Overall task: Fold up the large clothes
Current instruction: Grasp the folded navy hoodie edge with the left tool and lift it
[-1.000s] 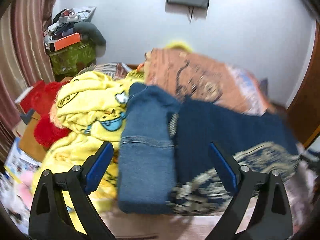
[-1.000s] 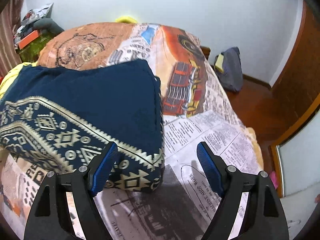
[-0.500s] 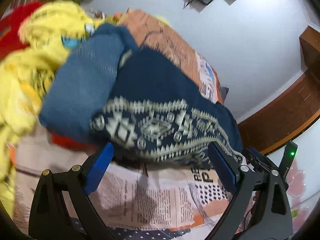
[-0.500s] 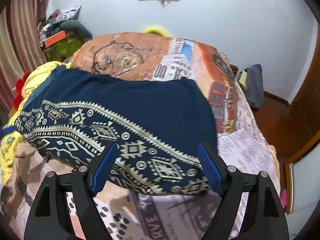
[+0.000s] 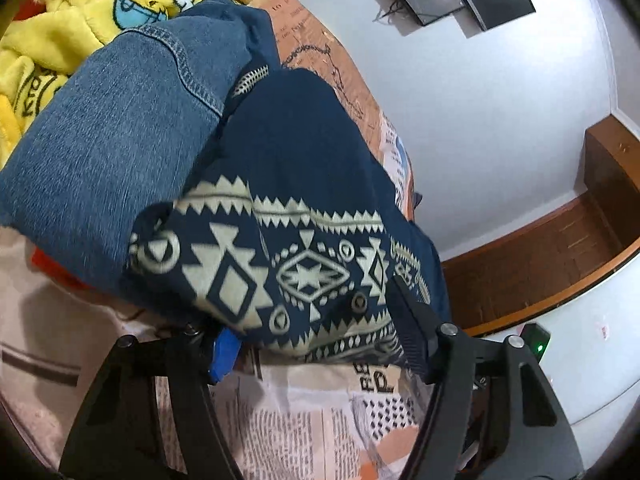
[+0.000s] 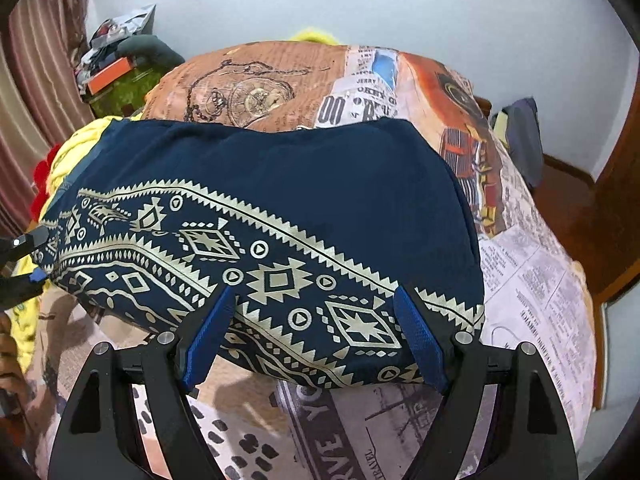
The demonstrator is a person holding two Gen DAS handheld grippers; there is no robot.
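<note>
A folded navy garment point(image 5: 304, 184) point(image 6: 280, 184) with a cream geometric border lies on the newspaper-print bed sheet point(image 6: 540, 288). My left gripper point(image 5: 316, 344) straddles the patterned left end of it. Its jaws are closing, with the fabric bulging between them and one blue pad tucked under the edge. In the right wrist view the left gripper point(image 6: 34, 256) shows at that same end. My right gripper point(image 6: 314, 336) stands open astride the garment's near edge, towards its right corner, pads on either side of the patterned border.
Folded blue jeans point(image 5: 112, 128) lie against the garment's left side, with a yellow printed blanket point(image 5: 80, 12) beyond. An orange printed duvet point(image 6: 260, 88) is heaped behind. A dark bag point(image 6: 520, 136) sits on the wooden floor at the right, and a cluttered pile point(image 6: 116, 68) stands by the curtain.
My left gripper dropped, rolled and closed in on the garment's patterned end, its jaws narrowing around it. The right gripper slid left from the garment's right corner to straddle its near edge.
</note>
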